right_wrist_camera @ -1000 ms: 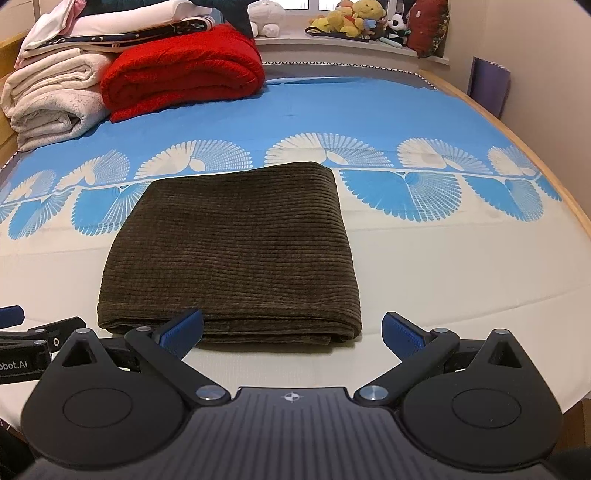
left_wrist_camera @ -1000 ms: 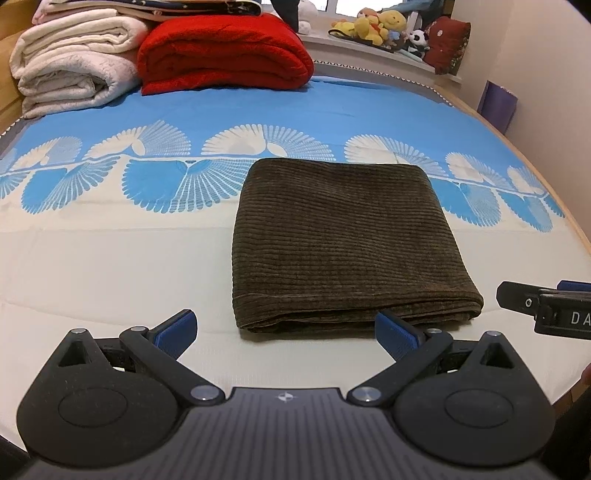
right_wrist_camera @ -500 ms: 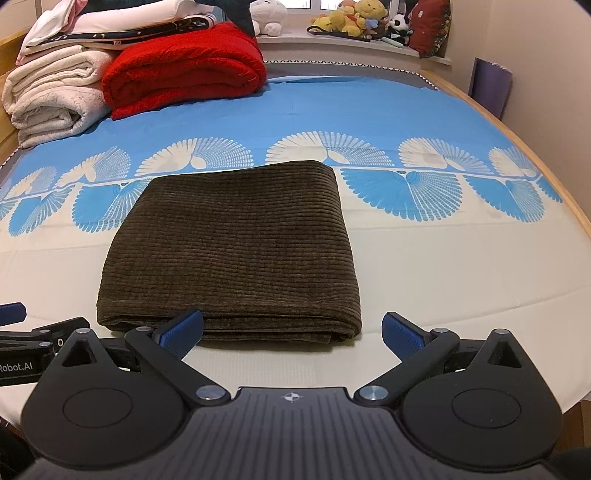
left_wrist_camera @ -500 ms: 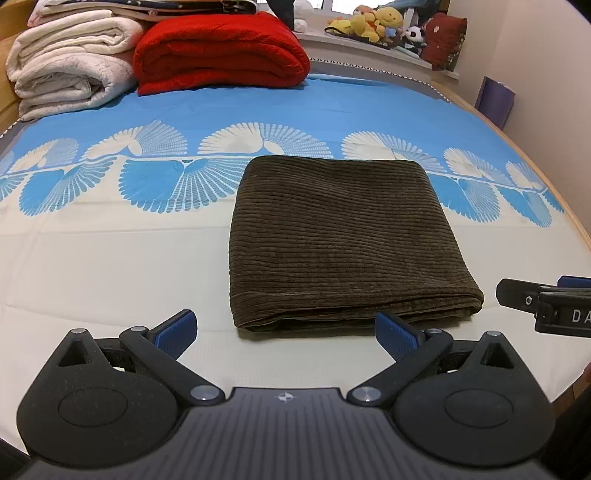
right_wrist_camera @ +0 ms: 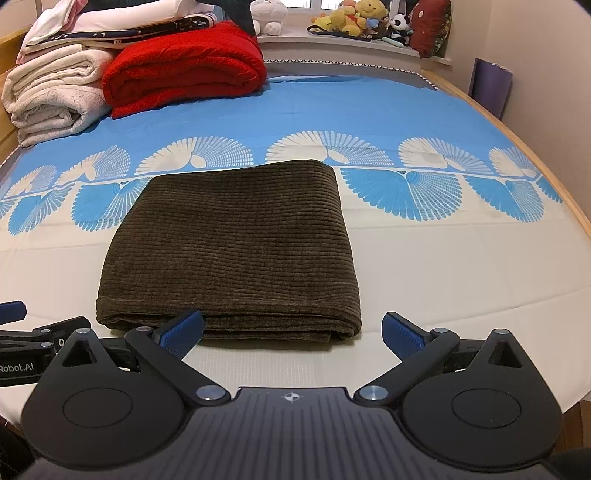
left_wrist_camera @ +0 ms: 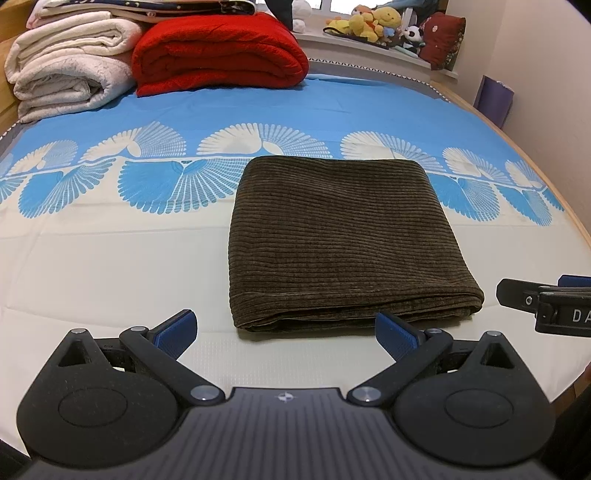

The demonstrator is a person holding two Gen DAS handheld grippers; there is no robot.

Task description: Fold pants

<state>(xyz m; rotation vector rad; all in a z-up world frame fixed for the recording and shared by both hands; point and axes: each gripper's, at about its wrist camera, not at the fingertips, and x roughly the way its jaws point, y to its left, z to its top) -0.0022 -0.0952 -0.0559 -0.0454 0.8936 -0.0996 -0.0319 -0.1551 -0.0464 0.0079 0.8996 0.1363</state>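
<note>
The dark brown corduroy pants (left_wrist_camera: 340, 240) lie folded into a neat rectangle on the bed; they also show in the right wrist view (right_wrist_camera: 236, 251). My left gripper (left_wrist_camera: 284, 328) is open and empty, hovering just in front of the pants' near edge. My right gripper (right_wrist_camera: 291, 330) is open and empty, also just short of the near folded edge. The right gripper's fingers show at the right edge of the left wrist view (left_wrist_camera: 543, 302), and the left gripper's fingers show at the left edge of the right wrist view (right_wrist_camera: 26, 332).
The bed sheet (left_wrist_camera: 110, 258) is cream near me, blue with white fans farther off. A red blanket (left_wrist_camera: 218, 51) and white blankets (left_wrist_camera: 66, 74) are stacked at the far left. Plush toys (left_wrist_camera: 373, 26) line the far sill. A wooden bed edge (right_wrist_camera: 546, 162) runs along the right.
Both grippers have pulled back and risen slightly, so the pants sit a little farther off. The pants have not moved. Both grippers stay open.
</note>
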